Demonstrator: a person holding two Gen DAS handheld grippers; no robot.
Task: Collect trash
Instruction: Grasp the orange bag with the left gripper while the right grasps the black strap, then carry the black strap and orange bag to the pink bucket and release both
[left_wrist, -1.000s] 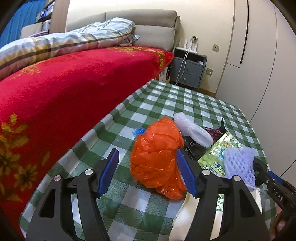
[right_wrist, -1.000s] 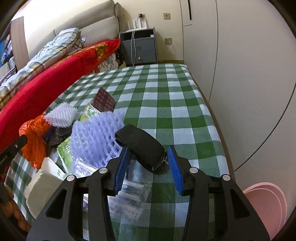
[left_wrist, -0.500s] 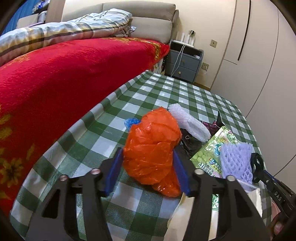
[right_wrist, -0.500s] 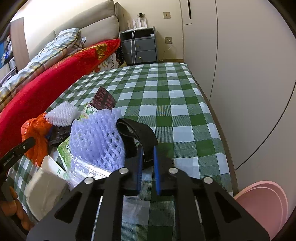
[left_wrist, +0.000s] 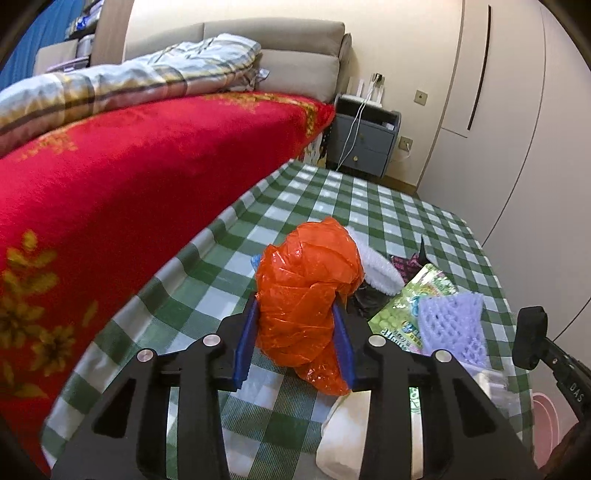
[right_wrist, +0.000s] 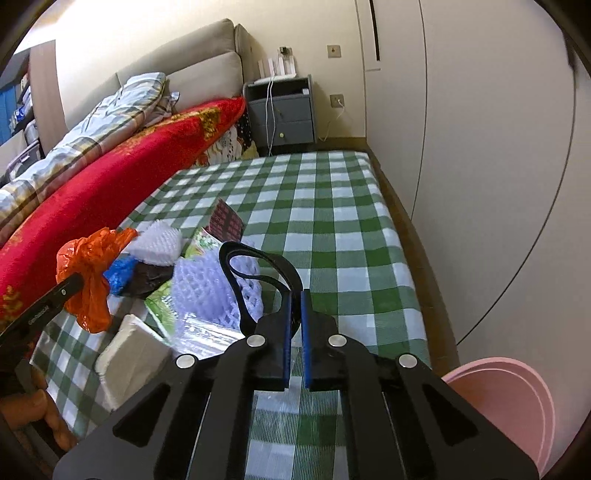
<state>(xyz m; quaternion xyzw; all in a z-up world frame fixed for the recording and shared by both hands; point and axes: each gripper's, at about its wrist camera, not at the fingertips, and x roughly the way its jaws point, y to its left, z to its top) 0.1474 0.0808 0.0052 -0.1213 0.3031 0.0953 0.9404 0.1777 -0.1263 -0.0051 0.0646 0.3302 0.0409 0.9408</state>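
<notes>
My left gripper (left_wrist: 295, 332) is shut on a crumpled orange plastic bag (left_wrist: 308, 291) and holds it just above the green checked tablecloth (left_wrist: 332, 199). The bag also shows in the right wrist view (right_wrist: 90, 275), lifted at the left. My right gripper (right_wrist: 294, 325) is shut on a black strap (right_wrist: 258, 273), which loops up in front of a purple foam net (right_wrist: 207, 291). A white foam net (right_wrist: 159, 243), a green snack packet (left_wrist: 410, 310), a dark red wrapper (right_wrist: 226, 221) and white paper (right_wrist: 129, 358) lie in the trash pile.
A bed with a red blanket (left_wrist: 110, 192) runs along the table's left side. A pink bin (right_wrist: 506, 410) stands below the table's right edge. A grey nightstand (right_wrist: 282, 114) and wardrobe doors (right_wrist: 480, 147) stand behind.
My left gripper closed on the orange bag and lifted it. My right gripper closed on the black strap and raised it, so it now loops upward.
</notes>
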